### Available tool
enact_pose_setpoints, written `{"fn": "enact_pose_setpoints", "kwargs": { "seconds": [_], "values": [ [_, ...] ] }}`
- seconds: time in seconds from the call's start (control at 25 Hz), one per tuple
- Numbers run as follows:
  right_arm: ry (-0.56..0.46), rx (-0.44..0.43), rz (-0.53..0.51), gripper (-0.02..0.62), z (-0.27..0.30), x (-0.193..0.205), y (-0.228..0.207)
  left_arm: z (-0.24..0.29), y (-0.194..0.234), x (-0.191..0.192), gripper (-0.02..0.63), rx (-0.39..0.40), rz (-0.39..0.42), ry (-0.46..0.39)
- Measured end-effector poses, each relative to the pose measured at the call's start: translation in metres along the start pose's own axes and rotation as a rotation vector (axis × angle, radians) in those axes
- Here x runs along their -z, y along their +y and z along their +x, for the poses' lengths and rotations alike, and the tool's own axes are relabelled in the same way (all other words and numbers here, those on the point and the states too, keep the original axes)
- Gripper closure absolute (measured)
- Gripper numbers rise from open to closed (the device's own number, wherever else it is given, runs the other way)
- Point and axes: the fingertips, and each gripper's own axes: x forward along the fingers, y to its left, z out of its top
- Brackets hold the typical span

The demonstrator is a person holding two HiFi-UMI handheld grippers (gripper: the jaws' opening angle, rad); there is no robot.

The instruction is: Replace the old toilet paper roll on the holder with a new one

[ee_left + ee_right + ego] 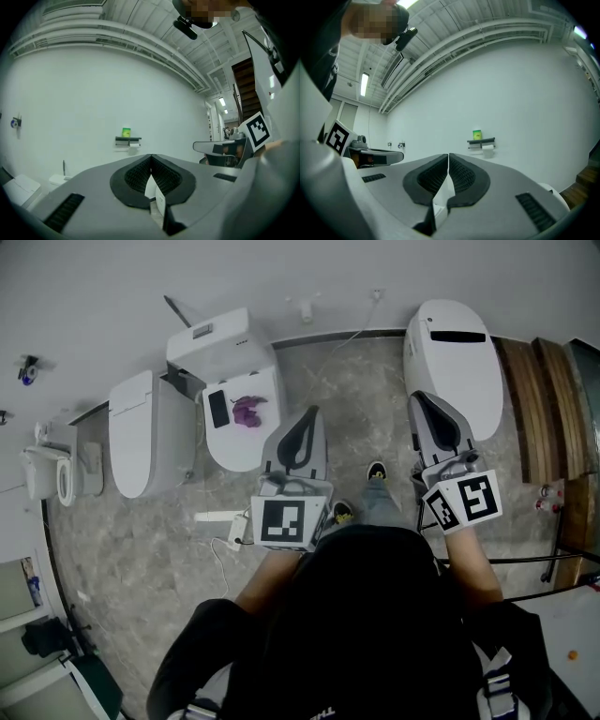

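Brightness: the head view is dim and grey, and the person's black top (375, 615) shows almost no detail. Both gripper views are evenly bright.
Light source: a long white ceiling tube lamp (364, 84) glows overhead in the right gripper view. Small bright ceiling lamps (221, 101) show in the left gripper view.
Shadows: soft and faint on the mottled grey stone floor (141, 549), with no hard edges.
Glare: a mild sheen lies on the glossy white oval toilet lid (450, 334).
Distortion: the straight white ceiling pipes (478, 33) bow into arcs, and the corners of both gripper views go black.
Focus: the pale grey plastic left gripper (151, 156) and right gripper (448, 154) turn soft near the bottom edge. The plain white wall (93, 93) offers little detail.
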Motion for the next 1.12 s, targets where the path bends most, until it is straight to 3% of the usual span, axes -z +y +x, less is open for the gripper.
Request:
{"fn": "enact_pose_setpoints", "kwargs": {
  "seconds": [0.56, 1.12],
  "values": [
    [-0.030, -0.047, 0.083, 0.575, 0.062, 0.003, -0.121, 0.137, -0.021, -0.005, 0.584, -0.021, 0.087, 0.061],
    [-0.004, -0.060, 0.162, 0.575, 0.085, 0.021, -0.172, 0.188, -0.040, 0.002, 0.584, -0.017, 0.107, 0.118]
  ]
}}
